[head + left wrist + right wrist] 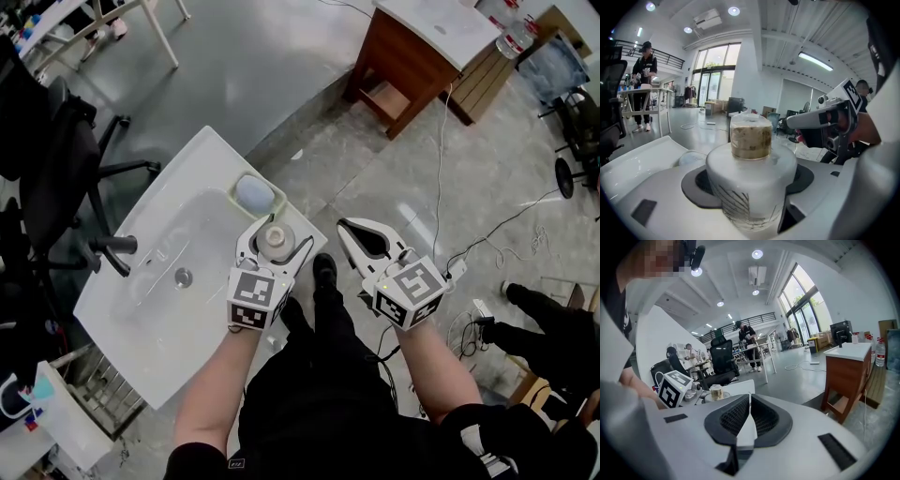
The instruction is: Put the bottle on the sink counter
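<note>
**Head view.** The left gripper [277, 228] is shown over the right-hand corner of the white sink worktop [202, 155], its jaws clamped on the bottle [275, 241]. The bottle (a frosted white body with a cork-coloured stopper [751, 137]) is held upright. It sits just below the soap dish [234, 197] in the frame, in which a pale oval soap [254, 193] is seen. Whether the bottle's base touches the worktop cannot be told. The basin, with its drain [183, 277] and a dark tap [114, 247], occupies the centre left of the frame. The right gripper [347, 227] is held to the right of the worktop, over the grey floor [281, 75]. Its jaws are pressed together with nothing between them, as is also seen in the right gripper view. A wooden cabinet [405, 58] with a white top is seen at the upper right and a black office chair [66, 159] at the left edge. Cables [439, 169] are seen across the floor at the right.
</note>
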Motion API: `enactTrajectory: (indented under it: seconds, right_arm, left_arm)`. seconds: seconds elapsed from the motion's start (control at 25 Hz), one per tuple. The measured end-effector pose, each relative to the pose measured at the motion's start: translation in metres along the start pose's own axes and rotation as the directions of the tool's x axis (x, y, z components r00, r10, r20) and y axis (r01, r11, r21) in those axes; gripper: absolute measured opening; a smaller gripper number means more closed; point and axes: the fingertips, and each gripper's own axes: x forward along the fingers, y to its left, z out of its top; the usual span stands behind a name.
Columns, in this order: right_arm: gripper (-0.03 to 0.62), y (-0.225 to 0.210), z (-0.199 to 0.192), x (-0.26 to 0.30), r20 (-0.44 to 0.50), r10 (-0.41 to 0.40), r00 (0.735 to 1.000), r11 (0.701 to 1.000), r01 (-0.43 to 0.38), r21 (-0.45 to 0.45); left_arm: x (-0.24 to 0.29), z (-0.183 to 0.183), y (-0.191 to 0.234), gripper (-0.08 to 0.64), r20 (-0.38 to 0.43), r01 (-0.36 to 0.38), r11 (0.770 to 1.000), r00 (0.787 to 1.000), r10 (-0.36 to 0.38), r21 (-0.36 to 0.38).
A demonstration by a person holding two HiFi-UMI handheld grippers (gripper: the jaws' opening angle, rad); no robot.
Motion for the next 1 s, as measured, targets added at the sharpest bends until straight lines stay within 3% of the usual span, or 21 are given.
enactTrajectory:
  seconds: [1.0]
  right_arm:
    - [0.015,-0.025,-0.011,-0.017,-0.017,-0.023,1.000,0.999,0.023,0.029]
  left_arm:
    - [0.042,-0.027,-0.018,0.350,-0.078,0.017,0.999,0.997,-0.014,0.039]
